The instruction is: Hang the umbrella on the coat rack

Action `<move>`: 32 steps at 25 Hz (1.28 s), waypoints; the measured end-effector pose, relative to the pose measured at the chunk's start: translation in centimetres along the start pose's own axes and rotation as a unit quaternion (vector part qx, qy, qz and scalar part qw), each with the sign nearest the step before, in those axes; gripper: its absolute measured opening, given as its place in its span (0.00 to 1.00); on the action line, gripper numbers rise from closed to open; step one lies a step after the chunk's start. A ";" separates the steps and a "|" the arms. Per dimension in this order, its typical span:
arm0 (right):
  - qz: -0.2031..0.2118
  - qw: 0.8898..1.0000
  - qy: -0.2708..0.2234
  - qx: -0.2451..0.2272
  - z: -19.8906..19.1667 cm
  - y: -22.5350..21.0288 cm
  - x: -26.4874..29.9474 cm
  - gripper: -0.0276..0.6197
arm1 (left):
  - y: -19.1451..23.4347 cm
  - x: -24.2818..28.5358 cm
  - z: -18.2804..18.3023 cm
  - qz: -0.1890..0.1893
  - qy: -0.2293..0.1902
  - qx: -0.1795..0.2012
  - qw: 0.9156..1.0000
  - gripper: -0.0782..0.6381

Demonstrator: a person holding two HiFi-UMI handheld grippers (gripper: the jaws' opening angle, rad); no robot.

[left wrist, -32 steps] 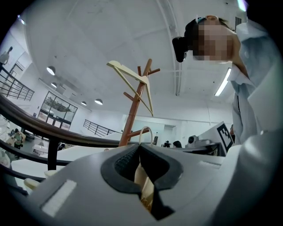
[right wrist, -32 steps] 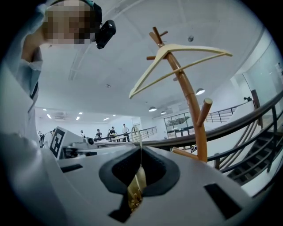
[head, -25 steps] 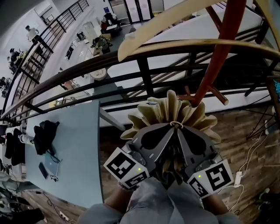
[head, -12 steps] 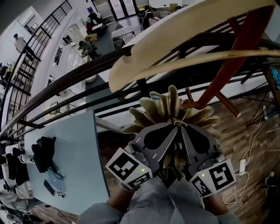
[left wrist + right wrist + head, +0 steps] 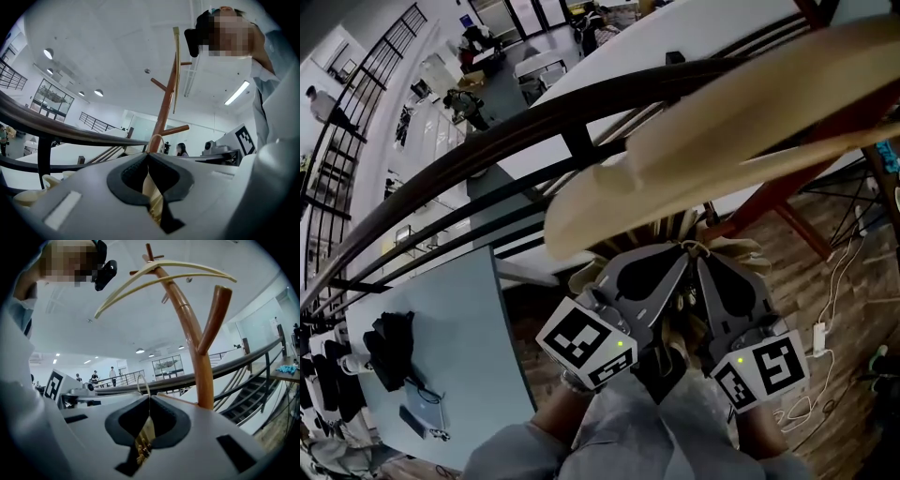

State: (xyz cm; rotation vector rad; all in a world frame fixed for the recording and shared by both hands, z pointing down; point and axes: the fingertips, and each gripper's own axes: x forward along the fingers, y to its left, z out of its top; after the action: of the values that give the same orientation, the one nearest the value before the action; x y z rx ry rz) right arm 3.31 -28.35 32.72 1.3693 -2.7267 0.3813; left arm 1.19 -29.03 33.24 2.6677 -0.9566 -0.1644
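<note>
Head view: just under the coat rack's (image 5: 727,141) pale arms, the left gripper (image 5: 675,259) and right gripper (image 5: 705,264) are both clamped on the folded beige umbrella (image 5: 742,247).

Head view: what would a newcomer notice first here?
Dead centre, the left gripper and right gripper meet tip to tip, both shut on a folded beige umbrella. Its fabric shows between each pair of jaws in the gripper views. Just above them sweep the pale curved arms of the wooden coat rack, with a dark railing running diagonally behind.
</note>
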 end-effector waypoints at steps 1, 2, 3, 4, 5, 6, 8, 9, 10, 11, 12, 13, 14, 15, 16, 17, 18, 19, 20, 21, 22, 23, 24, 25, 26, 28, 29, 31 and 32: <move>-0.004 1.000 0.002 0.000 -0.1 -0.2 0.1 0.05 | 0.1 0.3 -0.1 0.000 0.001 0.000 1.000 0.12; -0.007 1.000 0.004 0.000 -0.1 -0.6 0.1 0.05 | 0.2 0.6 -0.2 0.000 0.002 -0.001 1.000 0.12; -0.011 1.000 0.006 0.000 -0.1 -0.9 0.1 0.05 | 0.3 1.0 -0.3 -0.001 0.003 -0.003 1.000 0.12; -0.015 1.000 0.007 0.001 -0.2 -1.3 0.1 0.05 | 0.4 1.3 -0.5 -0.002 0.004 -0.005 1.000 0.12; -0.019 1.000 0.009 0.001 -0.3 -1.6 0.2 0.05 | 0.6 1.6 -0.7 -0.003 0.005 -0.006 1.000 0.12; -0.023 1.000 0.011 0.001 -0.5 -1.8 0.3 0.05 | 0.8 1.8 -0.9 -0.004 0.007 -0.006 1.000 0.12; -0.031 0.999 0.015 -0.001 -1.0 -2.2 0.6 0.05 | 1.1 2.1 -1.4 -0.007 0.009 -0.007 1.000 0.12; -0.034 0.999 0.017 -0.001 -1.1 -2.4 0.7 0.05 | 1.3 2.3 -1.6 -0.009 0.011 -0.007 1.000 0.12; -0.038 0.999 0.018 -0.001 -1.3 -2.7 0.8 0.05 | 1.3 2.5 -1.8 -0.011 0.012 -0.008 1.000 0.12; -0.041 0.999 0.020 -0.002 -1.4 -3.0 0.8 0.05 | 1.3 2.8 -1.9 -0.012 0.014 -0.009 1.000 0.12; -0.044 0.999 0.022 -0.002 -1.4 -3.2 0.8 0.05 | 1.4 3.0 -2.1 -0.013 0.015 -0.010 1.000 0.12; -0.046 0.999 0.023 -0.002 -1.5 -3.5 0.7 0.05 | 1.4 3.2 -2.2 -0.014 0.016 -0.012 1.000 0.12; -0.049 0.999 0.025 -0.003 -1.5 -3.7 0.7 0.05 | 1.4 3.4 -2.3 -0.015 0.018 -0.014 1.000 0.12; -0.051 0.998 0.026 -0.003 -1.6 -3.9 0.7 0.05 | 1.4 3.6 -2.4 -0.016 0.019 -0.015 1.000 0.12; -0.054 0.998 0.028 -0.002 -1.7 -4.0 0.7 0.05 | 1.4 3.7 -2.5 -0.016 0.021 -0.016 1.000 0.12; -0.056 0.998 0.029 -0.001 -1.9 -4.1 0.7 0.05 | 1.4 3.8 -2.7 -0.017 0.023 -0.016 0.999 0.12; -0.060 0.998 0.030 0.000 -2.1 -4.3 0.7 0.05 | 1.5 3.9 -2.9 -0.018 0.025 -0.017 0.999 0.12; -0.063 0.998 0.031 0.001 -2.4 -4.5 0.7 0.05 | 1.5 4.1 -3.1 -0.018 0.028 -0.017 0.999 0.12; -0.066 0.997 0.032 0.003 -2.6 -4.8 0.7 0.05 | 1.5 4.2 -3.3 -0.019 0.030 -0.017 0.999 0.12; -0.069 0.997 0.034 0.003 -2.8 -5.0 0.7 0.05 | 1.5 4.4 -3.5 -0.020 0.032 -0.017 0.999 0.12; -0.071 0.997 0.035 0.004 -3.0 -5.2 0.8 0.05 | 1.6 4.6 -3.7 -0.020 0.034 -0.017 0.999 0.12; -0.073 0.997 0.037 0.005 -3.1 -5.4 0.8 0.05 | 1.6 4.7 -3.9 -0.021 0.036 -0.017 0.999 0.12; -0.076 0.996 0.039 0.005 -3.3 -5.7 0.8 0.05 | 1.6 4.9 -4.1 -0.021 0.038 -0.017 0.999 0.12; -0.078 0.996 0.041 0.005 -3.5 -5.9 0.9 0.05 | 1.6 5.1 -4.3 -0.021 0.040 -0.018 0.999 0.12; -0.080 0.996 0.043 0.005 -3.7 -6.1 0.9 0.05 | 1.7 5.3 -4.5 -0.022 0.042 -0.018 0.999 0.12; -0.084 0.995 0.047 0.005 -4.1 -6.6 1.0 0.05 | 1.9 5.7 -5.0 -0.022 0.047 -0.021 0.998 0.12; -0.085 0.995 0.050 0.005 -4.3 -6.8 1.1 0.05 | 2.0 5.9 -5.3 -0.022 0.049 -0.022 0.998 0.12; -0.088 0.995 0.054 0.003 -4.7 -7.2 1.2 0.05 | 2.1 6.2 -5.7 -0.022 0.055 -0.024 0.998 0.12; -0.090 0.994 0.056 0.003 -4.9 -7.3 1.3 0.05 | 2.1 6.3 -6.0 -0.023 0.058 -0.024 0.998 0.12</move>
State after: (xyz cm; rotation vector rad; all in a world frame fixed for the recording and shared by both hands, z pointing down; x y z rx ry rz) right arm 8.14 -32.32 39.07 1.5291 -2.4911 0.4385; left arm 6.02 -33.17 39.53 2.6247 -0.8459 -0.0420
